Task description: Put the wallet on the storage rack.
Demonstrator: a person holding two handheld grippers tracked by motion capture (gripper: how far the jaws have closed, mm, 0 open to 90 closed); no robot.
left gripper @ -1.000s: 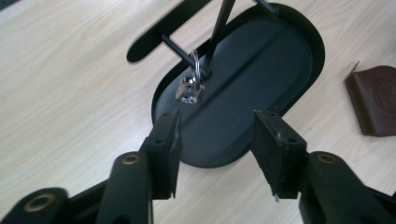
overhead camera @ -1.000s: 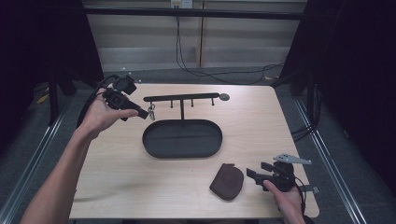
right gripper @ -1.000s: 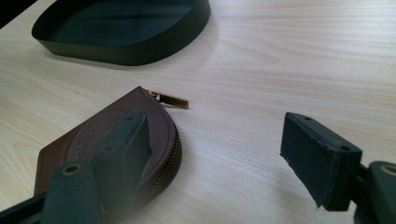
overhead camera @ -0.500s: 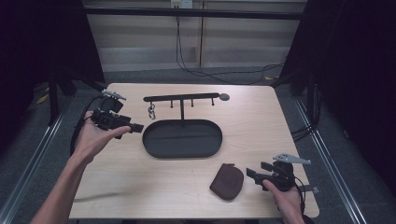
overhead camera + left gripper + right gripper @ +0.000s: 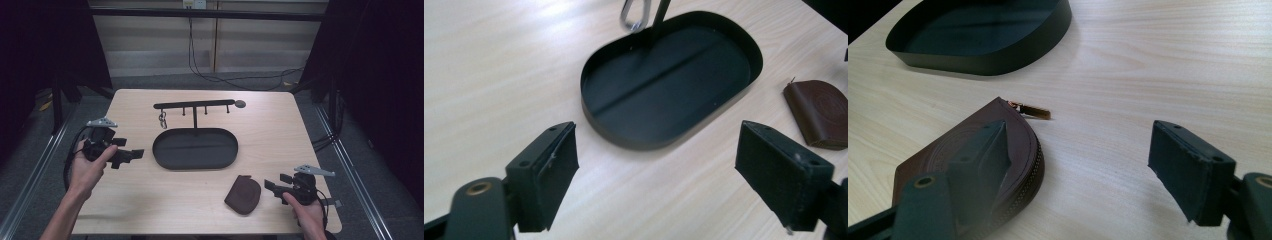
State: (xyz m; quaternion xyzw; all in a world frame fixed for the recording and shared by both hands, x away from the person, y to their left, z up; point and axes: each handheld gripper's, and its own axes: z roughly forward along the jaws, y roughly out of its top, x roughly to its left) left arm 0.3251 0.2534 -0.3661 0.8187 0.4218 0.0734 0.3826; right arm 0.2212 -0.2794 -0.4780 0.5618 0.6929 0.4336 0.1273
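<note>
The brown zip pouch (image 5: pixel 243 194) is lying flat on the wooden table (image 5: pixel 150 210), near the front edge, just in front of the right end of the black oval tray (image 5: pixel 195 148) and well apart from it. The right gripper (image 5: pixel 270 186) sits low just to the pouch's right, jaws spread wide with nothing between them; in the right gripper view one jaw hangs over the pouch's (image 5: pixel 968 150) curved zipper edge, the other is over bare wood, and the little zip pull (image 5: pixel 1030 110) sticks out toward the tray (image 5: pixel 983 55). Can't tell if that near jaw actually touches the leather. The left gripper (image 5: pixel 131 156) is over at the left side of the table, pointing at the tray's left end; its jaws have just been opening and stand wide apart, empty. Behind the tray is a black hook rack (image 5: pixel 195 106) with a metal key ring (image 5: pixel 162 120) hanging from its left hook. In the left gripper view the tray (image 5: pixel 664 135) is just ahead of the jaws, pouch (image 5: pixel 819 117) off to the right.
</note>
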